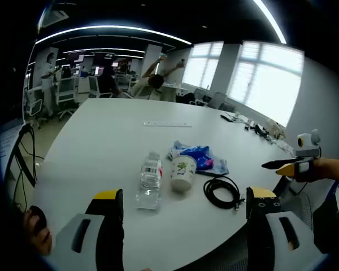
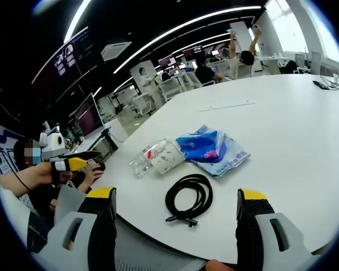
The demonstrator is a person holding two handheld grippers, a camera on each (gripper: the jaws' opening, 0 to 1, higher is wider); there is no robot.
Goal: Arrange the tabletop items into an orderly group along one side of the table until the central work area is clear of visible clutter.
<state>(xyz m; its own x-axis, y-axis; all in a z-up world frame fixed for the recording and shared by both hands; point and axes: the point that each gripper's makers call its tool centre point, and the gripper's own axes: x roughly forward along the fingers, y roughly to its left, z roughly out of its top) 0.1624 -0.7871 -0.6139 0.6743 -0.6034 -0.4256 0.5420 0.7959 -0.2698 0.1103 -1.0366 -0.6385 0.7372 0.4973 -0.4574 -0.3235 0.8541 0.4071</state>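
White table (image 1: 101, 141) in an open office holds a bottle (image 1: 150, 180), paper cup (image 1: 182, 172), blue packet (image 1: 199, 158) and coiled cable (image 1: 222, 192) clustered at lower centre, seemingly unsorted, while both grippers (image 1: 183, 206) (image 2: 175, 206) hover with jaws spread, empty.

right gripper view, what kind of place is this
Probably an open-plan office or lab: a big white table, desks with monitors behind it, long ceiling light strips and large windows.
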